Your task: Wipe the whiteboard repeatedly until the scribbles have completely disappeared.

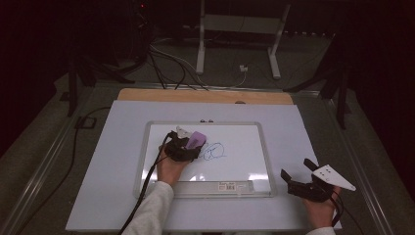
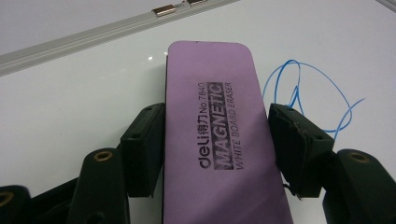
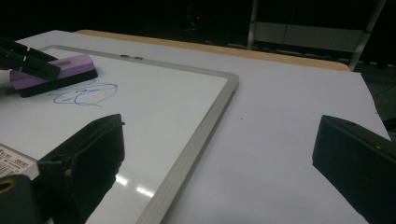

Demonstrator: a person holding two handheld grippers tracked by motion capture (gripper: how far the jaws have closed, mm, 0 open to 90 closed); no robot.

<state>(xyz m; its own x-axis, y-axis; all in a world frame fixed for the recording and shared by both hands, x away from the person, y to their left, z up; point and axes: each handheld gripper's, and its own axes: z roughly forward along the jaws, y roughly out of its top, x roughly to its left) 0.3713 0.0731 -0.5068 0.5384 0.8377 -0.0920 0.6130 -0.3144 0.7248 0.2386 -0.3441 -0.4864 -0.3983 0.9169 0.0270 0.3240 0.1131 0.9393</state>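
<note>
A whiteboard (image 1: 244,134) with a silver frame lies flat on the white table. A blue scribble (image 1: 214,152) is drawn near its middle. My left gripper (image 1: 188,144) is shut on a purple magnetic whiteboard eraser (image 2: 215,126), held just left of the scribble (image 2: 308,93); its two black pads (image 2: 144,144) clamp the eraser's long sides. From the right gripper view the eraser (image 3: 51,72) rests low over the board beside the scribble (image 3: 84,95). My right gripper (image 1: 298,171) stands open off the board's lower right corner, nothing between its jaws (image 3: 224,158).
The white table (image 1: 303,127) has a wooden strip (image 1: 205,96) along its far edge. A label strip (image 1: 230,186) runs along the whiteboard's near frame. Cables (image 1: 166,63) and a metal stand (image 1: 240,29) sit on the floor beyond the table.
</note>
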